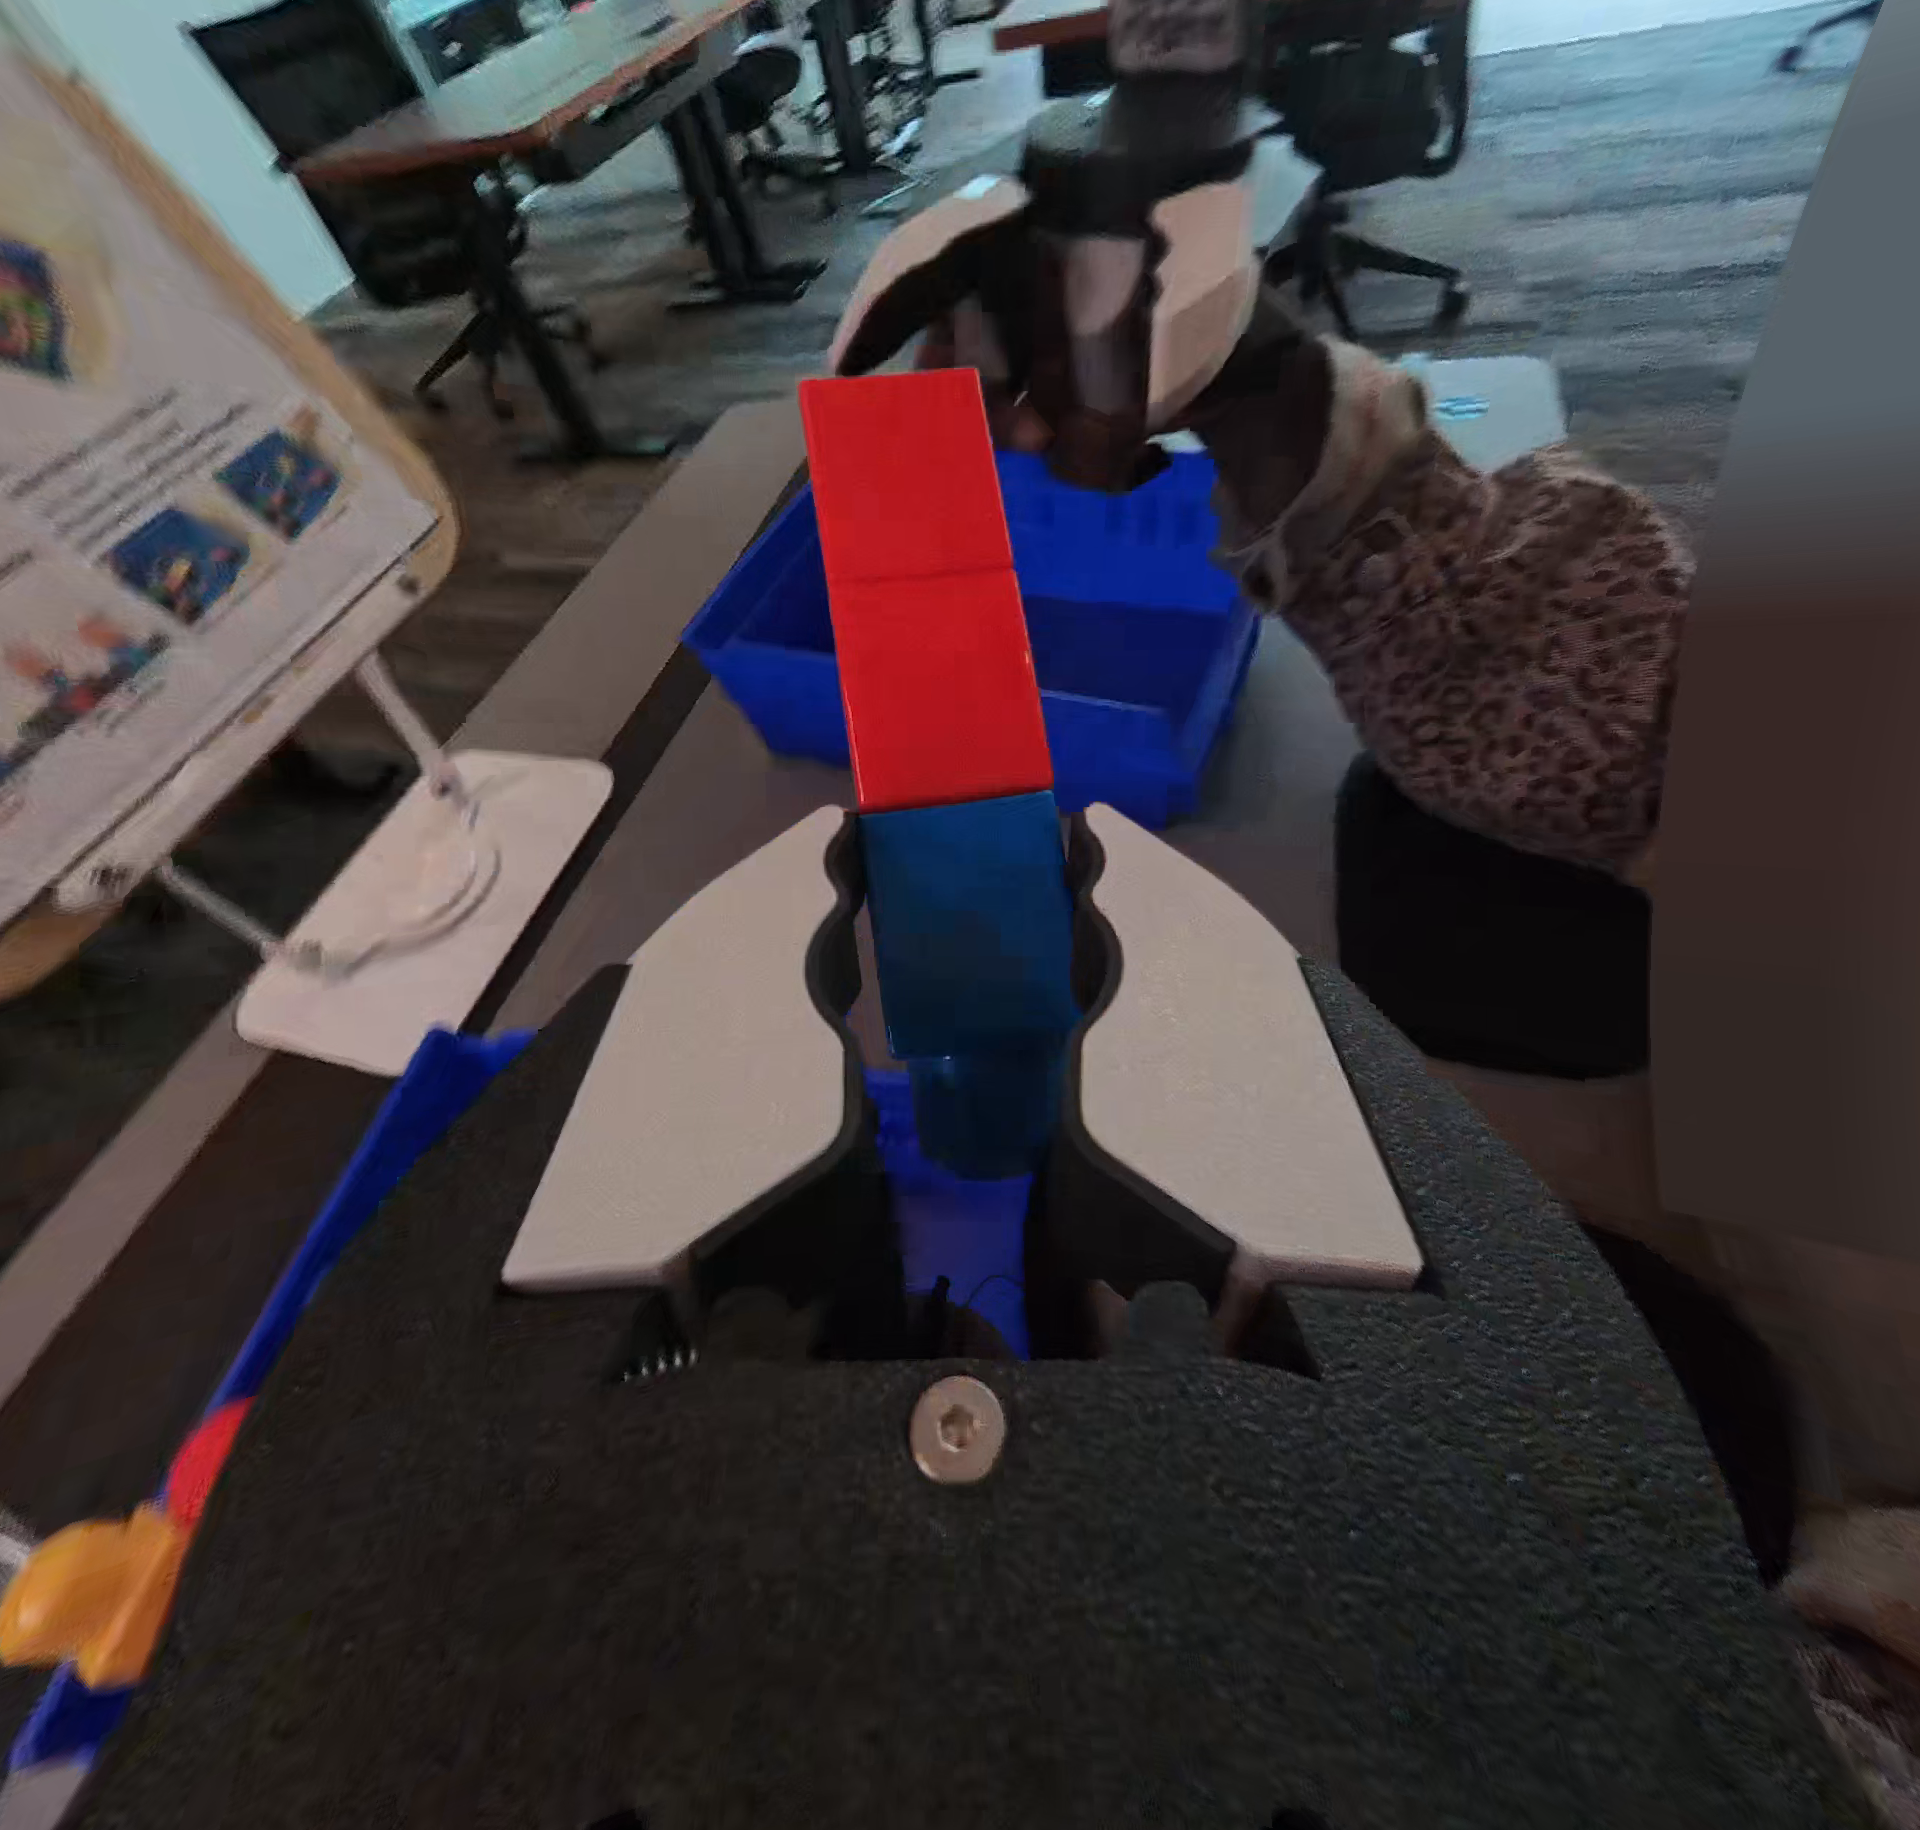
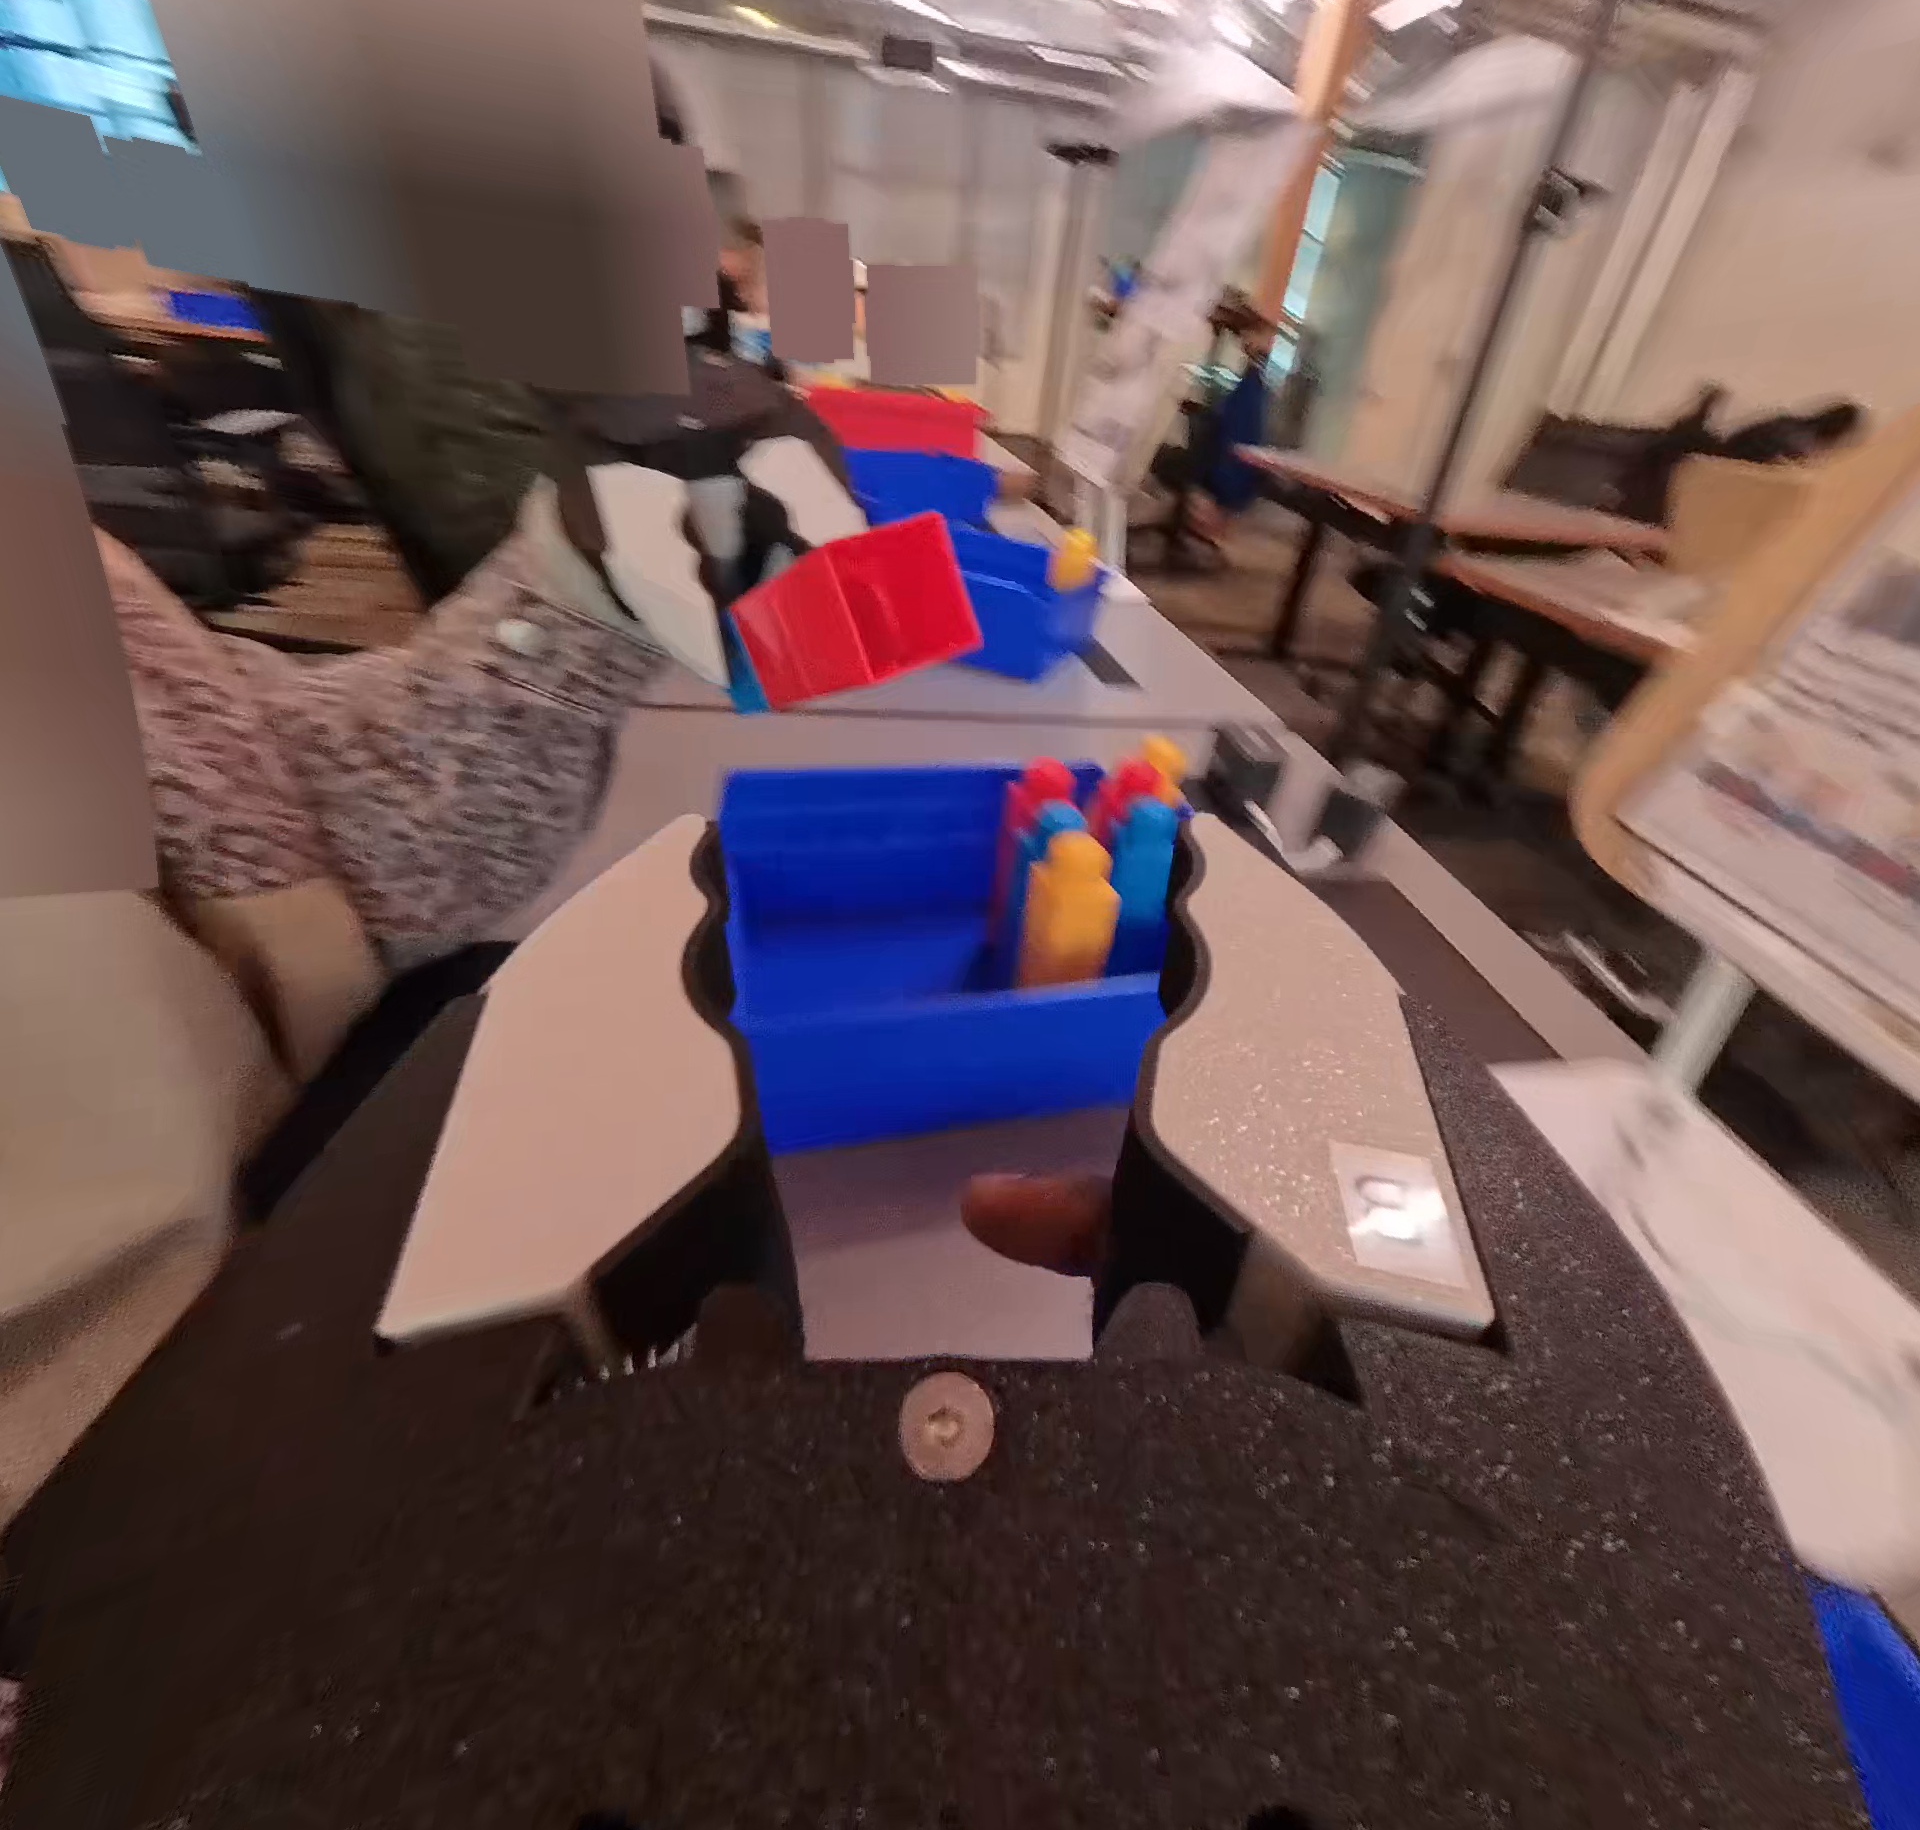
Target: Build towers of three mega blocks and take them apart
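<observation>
Three-block tower [image 1: 940, 700], clamped only at its blue block [image 1: 966, 923] by L gripper [image 1: 966, 907], leaned toward 12 o'clock w/ R gripper [image 2: 940, 959] spread empty, so red blocks [image 1: 925, 585] risked snapping off.

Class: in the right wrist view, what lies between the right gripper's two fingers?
Nothing is gripped: the open right gripper frames a blue bin beyond on bare grey table.

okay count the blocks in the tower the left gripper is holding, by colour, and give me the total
Tower in the left gripper:
Red blocks: 2
Blue block: 1
Total: 3
</observation>
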